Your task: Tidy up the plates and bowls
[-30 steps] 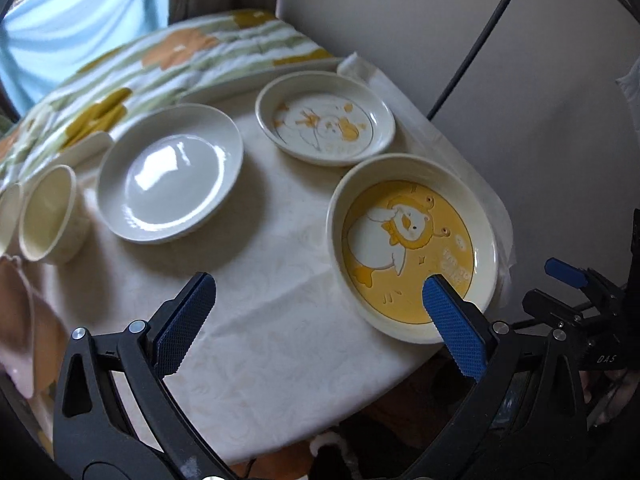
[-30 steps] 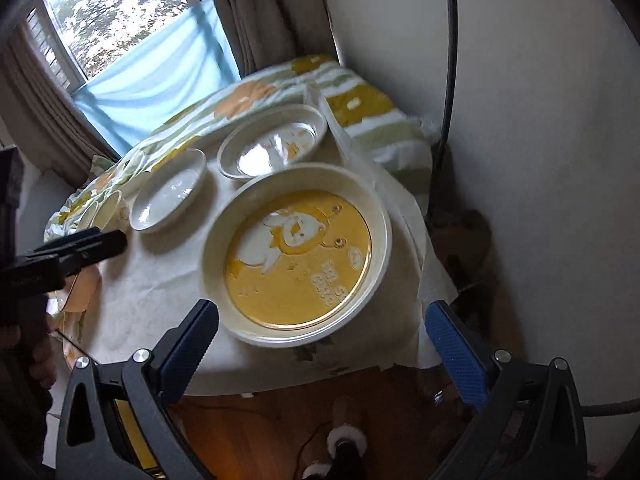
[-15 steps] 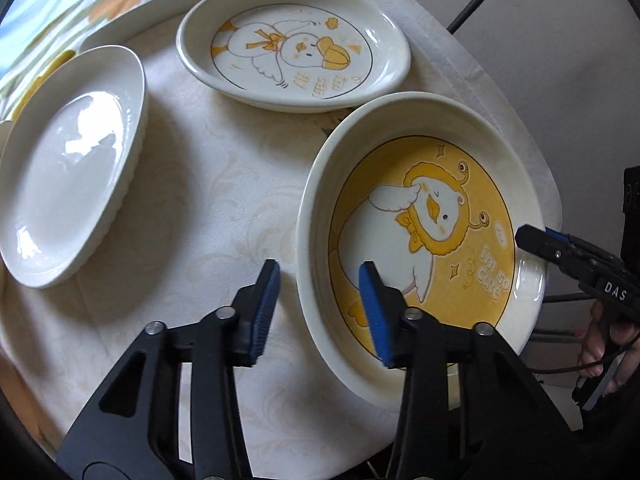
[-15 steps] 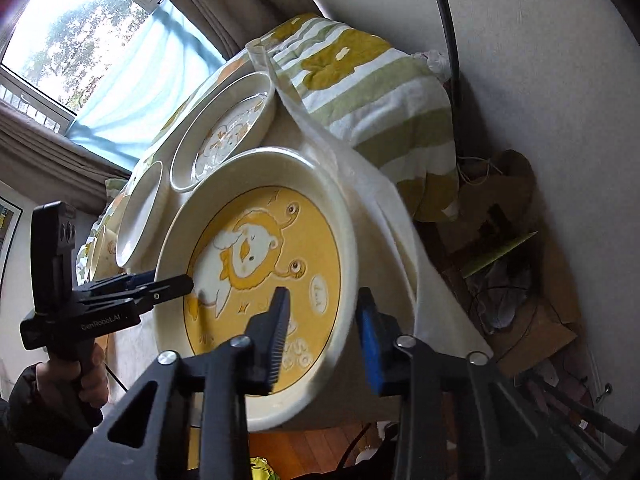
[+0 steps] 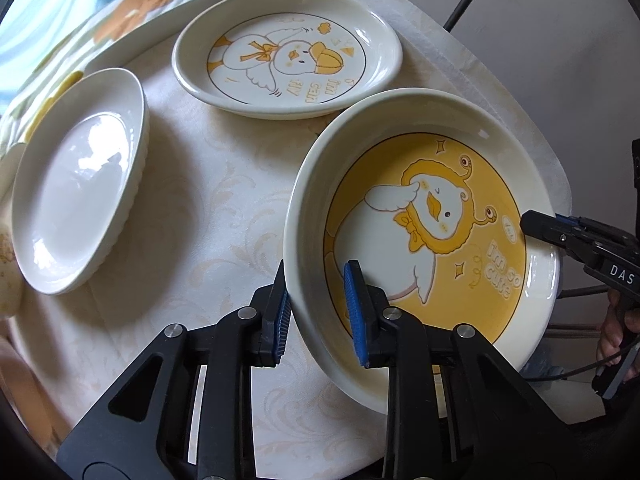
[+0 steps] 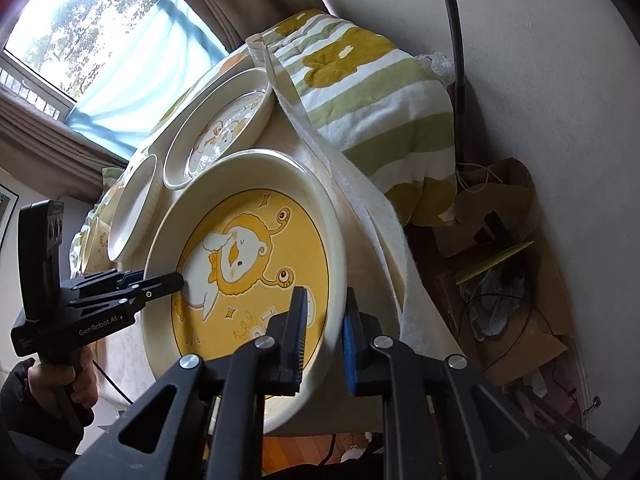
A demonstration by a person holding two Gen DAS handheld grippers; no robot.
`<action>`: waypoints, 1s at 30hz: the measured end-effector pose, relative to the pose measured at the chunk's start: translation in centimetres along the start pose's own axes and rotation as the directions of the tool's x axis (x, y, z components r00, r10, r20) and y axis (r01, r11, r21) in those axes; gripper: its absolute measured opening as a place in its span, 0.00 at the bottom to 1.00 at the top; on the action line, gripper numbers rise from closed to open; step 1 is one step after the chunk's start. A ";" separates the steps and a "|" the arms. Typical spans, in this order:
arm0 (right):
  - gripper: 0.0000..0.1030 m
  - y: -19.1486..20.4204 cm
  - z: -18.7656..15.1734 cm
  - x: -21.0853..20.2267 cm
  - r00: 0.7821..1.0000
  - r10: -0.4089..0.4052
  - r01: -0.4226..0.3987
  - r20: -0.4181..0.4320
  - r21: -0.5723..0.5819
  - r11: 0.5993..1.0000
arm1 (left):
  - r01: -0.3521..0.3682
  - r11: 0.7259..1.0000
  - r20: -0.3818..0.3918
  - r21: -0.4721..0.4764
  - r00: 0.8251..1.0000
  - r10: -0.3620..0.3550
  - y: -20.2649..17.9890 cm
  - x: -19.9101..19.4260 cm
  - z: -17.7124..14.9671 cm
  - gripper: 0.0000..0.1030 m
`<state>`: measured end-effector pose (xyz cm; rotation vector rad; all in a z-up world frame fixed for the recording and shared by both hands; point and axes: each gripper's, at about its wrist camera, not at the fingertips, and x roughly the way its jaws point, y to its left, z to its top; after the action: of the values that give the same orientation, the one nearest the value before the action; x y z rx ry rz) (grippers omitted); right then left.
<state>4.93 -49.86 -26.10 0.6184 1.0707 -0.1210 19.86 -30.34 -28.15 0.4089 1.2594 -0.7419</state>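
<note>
both grippers went from spread wide and hanging back to pinching the yellow duck plate (image 5: 432, 240): left gripper (image 5: 318, 312) straddles its near rim, right gripper (image 6: 324, 336) bites the opposite rim, pads on both faces of the wall. plate sits at the table (image 5: 208, 184) edge, right of the white duck plate (image 5: 288, 52) & plain plate (image 5: 76, 188). step: two-handed pickup. next prob needs a level lift, then stacking onto another plate w/o tipping.
</note>
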 end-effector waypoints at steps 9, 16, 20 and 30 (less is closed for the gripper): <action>0.14 1.2 0.0 -0.7 1.000 -0.001 0.001 -0.005 -0.065 0.998 | -0.019 1.000 0.044 -0.015 0.999 0.020 -0.1 -2.5 -0.6 0.22; 0.14 3.9 1.0 -1.9 1.000 0.019 -0.020 -0.008 -0.138 0.990 | -0.043 0.995 0.098 -0.094 0.994 0.052 1.2 -6.4 -2.2 0.22; 0.14 6.7 1.5 -1.8 0.999 0.040 -0.045 -0.025 -0.217 0.975 | -0.063 0.981 0.128 -0.181 0.988 0.087 3.4 -8.8 -4.2 0.22; 0.14 15.9 1.2 1.6 0.986 0.113 -0.151 -0.119 -0.384 0.911 | -0.137 0.921 0.126 -0.365 0.973 0.194 10.8 -13.0 -11.8 0.22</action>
<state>12.72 -37.07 -20.54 0.3327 1.1019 0.2409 17.54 -11.47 -20.27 0.1530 1.1606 -0.3819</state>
